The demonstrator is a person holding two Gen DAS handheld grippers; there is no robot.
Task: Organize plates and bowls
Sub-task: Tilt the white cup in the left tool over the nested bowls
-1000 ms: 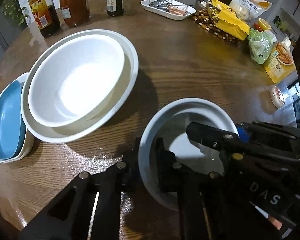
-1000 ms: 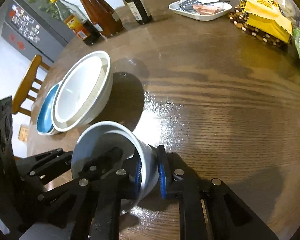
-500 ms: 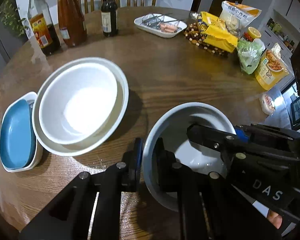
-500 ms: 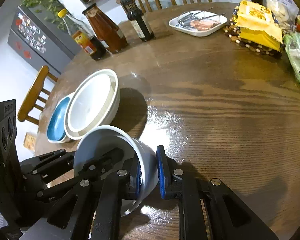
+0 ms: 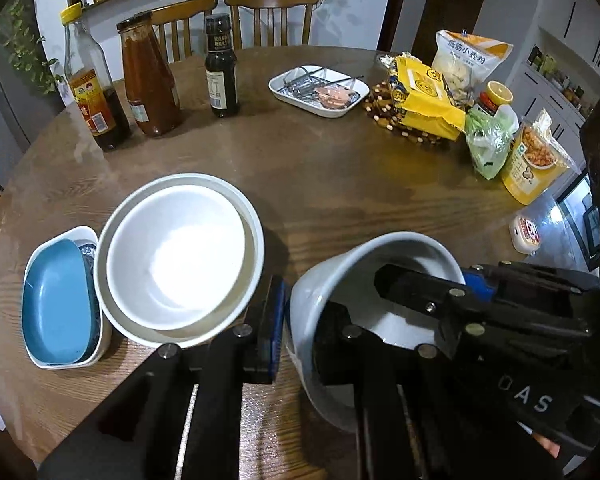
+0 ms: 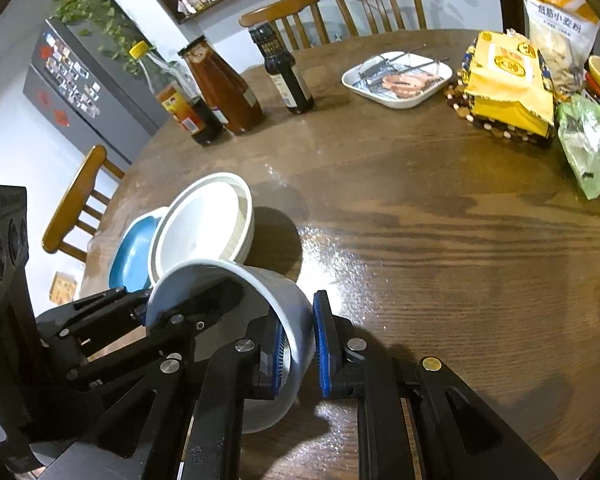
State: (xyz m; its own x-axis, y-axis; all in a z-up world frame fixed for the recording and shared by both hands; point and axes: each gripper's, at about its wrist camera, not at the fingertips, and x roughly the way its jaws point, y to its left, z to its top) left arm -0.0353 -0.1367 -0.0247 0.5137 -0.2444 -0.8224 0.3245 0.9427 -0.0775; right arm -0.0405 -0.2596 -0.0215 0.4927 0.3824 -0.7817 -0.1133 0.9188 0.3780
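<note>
A grey-white deep bowl is held tilted above the round wooden table by both grippers. My left gripper is shut on its left wall, one finger inside and one outside. My right gripper is shut on its right wall, also shown in the right wrist view, where the bowl tips to the left. To the left sit two nested white bowls and a blue dish inside a white dish. These also show in the right wrist view: the nested bowls and the blue dish.
Three sauce bottles stand at the table's back left. A white tray with utensils sits at the back. Snack bags, a green bag and a cup crowd the right side. Wooden chairs stand behind the table.
Both grippers have lifted the grey-white bowl higher off the table and tilted it more. The nested bowls and blue dish have stayed in place.
</note>
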